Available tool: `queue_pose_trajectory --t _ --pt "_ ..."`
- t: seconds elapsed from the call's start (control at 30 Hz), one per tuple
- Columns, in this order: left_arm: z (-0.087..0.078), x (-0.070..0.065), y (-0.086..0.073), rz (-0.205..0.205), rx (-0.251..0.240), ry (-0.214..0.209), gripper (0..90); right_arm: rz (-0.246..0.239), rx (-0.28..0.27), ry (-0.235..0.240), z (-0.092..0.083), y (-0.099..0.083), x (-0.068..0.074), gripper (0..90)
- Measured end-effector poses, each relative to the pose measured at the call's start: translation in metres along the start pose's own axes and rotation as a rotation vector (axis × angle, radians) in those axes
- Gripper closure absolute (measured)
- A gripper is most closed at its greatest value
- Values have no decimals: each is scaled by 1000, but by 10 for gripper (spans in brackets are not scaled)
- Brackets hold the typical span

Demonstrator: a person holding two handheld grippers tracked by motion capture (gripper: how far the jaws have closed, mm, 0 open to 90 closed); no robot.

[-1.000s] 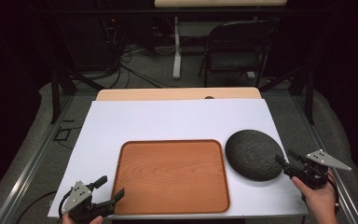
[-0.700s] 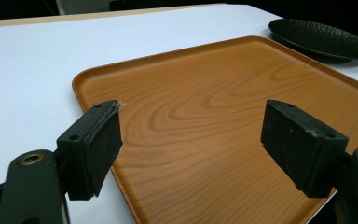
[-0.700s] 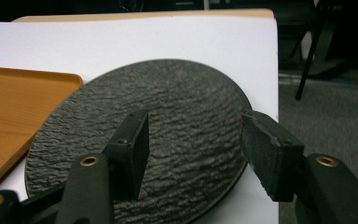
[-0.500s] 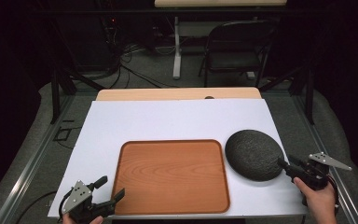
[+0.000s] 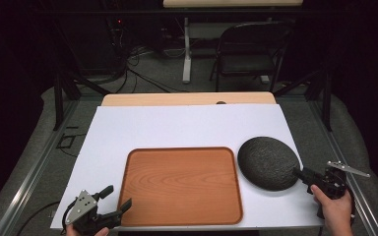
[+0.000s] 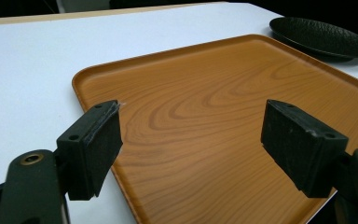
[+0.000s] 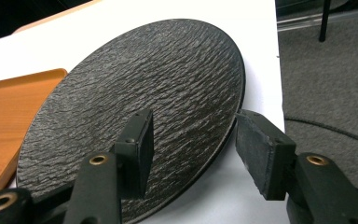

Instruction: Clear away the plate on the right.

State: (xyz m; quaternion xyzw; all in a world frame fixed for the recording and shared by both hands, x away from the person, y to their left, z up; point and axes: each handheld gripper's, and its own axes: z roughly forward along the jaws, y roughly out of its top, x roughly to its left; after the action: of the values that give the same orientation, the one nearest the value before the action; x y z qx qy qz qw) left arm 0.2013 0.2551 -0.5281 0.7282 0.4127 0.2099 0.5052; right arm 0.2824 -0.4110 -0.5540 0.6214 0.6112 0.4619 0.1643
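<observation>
Two grippers are at work here, and only yours on the right is engaged with anything. Your right gripper (image 5: 299,173) sits at the near right rim of the black textured plate (image 5: 268,162), which lies flat on the white table cover (image 5: 177,128) just to the right of the wooden tray (image 5: 182,184), close beside it but not on it. In the right gripper view one jaw hangs over the plate's (image 7: 130,107) ridged top and the other stands outside its edge, so the rim is between them; the jaws have just been closing, yet the pads are not pressing, so nothing is gripped so far. That straddle looks like a set-up for pinching the thin rim, probably the only hold such a low, flat dish offers.

Your left gripper (image 5: 119,199) rests at the tray's near left corner with its jaws spread wide and nothing in them. In the left gripper view the tray (image 6: 223,107) lies bare between the jaws, which suggests you are keeping that hand ready to steady it or simply out of the way.
</observation>
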Motion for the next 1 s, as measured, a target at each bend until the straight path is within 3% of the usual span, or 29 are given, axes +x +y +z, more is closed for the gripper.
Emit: queue_pose_trajectory --t 0.3,1.0 --pt "0 0 0 0 1 -2 205 61 37 10 9 -2 -2 474" --pt "0 0 0 1 2 -2 205 91 42 15 23 0 -5 475"
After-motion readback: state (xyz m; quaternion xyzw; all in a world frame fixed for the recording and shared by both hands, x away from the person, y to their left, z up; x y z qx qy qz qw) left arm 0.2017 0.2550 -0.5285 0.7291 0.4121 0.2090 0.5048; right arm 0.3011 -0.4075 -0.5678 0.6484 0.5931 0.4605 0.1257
